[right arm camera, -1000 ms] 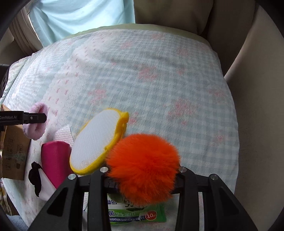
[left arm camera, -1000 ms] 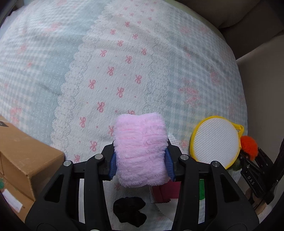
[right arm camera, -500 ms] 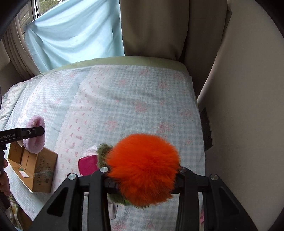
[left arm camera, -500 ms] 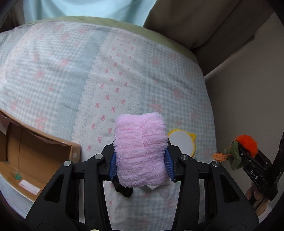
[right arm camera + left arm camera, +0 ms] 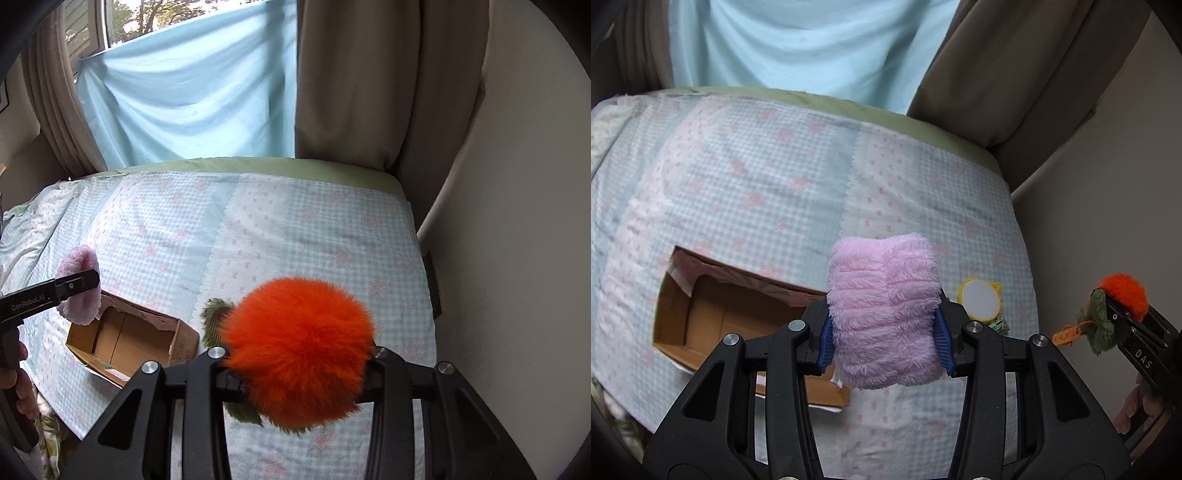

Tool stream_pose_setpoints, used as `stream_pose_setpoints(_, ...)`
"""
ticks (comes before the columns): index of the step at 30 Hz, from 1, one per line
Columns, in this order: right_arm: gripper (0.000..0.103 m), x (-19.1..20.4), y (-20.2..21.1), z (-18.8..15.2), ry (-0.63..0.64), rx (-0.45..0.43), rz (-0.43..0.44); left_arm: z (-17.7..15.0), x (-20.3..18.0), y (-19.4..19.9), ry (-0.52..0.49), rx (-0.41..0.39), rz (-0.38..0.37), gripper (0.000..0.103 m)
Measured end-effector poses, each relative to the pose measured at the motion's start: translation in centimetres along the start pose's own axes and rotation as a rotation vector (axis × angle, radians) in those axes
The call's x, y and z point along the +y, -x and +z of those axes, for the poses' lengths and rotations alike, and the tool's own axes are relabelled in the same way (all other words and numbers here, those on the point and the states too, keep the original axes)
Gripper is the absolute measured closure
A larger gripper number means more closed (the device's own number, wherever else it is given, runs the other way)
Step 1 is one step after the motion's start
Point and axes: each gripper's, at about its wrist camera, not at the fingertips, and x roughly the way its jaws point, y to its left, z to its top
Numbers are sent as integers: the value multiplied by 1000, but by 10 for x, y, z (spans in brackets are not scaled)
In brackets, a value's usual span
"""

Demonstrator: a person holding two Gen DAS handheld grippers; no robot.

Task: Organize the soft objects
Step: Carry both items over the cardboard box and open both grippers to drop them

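Observation:
My left gripper (image 5: pixel 884 332) is shut on a fluffy pink cloth (image 5: pixel 882 310) and holds it high above the bed, just right of an open cardboard box (image 5: pixel 713 314). It also shows in the right wrist view (image 5: pixel 79 291), above the box (image 5: pixel 125 339). My right gripper (image 5: pixel 295 354) is shut on an orange pompom with green leaves (image 5: pixel 299 347), held high over the bed; it shows at the right edge of the left wrist view (image 5: pixel 1123 295). A round yellow-rimmed white pad (image 5: pixel 979 298) lies on the bed.
The bed has a blue-and-pink checked cover (image 5: pixel 757 192) (image 5: pixel 314 229). A light blue cloth (image 5: pixel 192 103) and brown curtains (image 5: pixel 351 74) hang behind it. A beige wall (image 5: pixel 517 221) is at the right. A green packet (image 5: pixel 1000 325) lies by the pad.
Both grippers have risen well above the bed with their objects. The left one has shifted toward the open box, which now shows in full.

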Motion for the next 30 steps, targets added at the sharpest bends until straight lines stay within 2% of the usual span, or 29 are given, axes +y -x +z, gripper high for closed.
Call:
stream_pose_setpoints(4,69,60,6,5,5,0,53,1,44,20,-1,3,13,63)
stream_pose_setpoints(8,69,120,7,10,-5,4,64,7,88,34,-37,24,18,63)
stream_pose_setpoints(14,69,198,-17,8,-73,54,76,17,154,29,-103,87,18,63)
stream_pose_setpoints(21,68,252,-72,-9,-155,155,92,17,212,-14,-167,206,58,63)
stream_pose_setpoints(30,68,265,-165,-48,-212,335,76,-14,237,-104,-250,390,81,63)
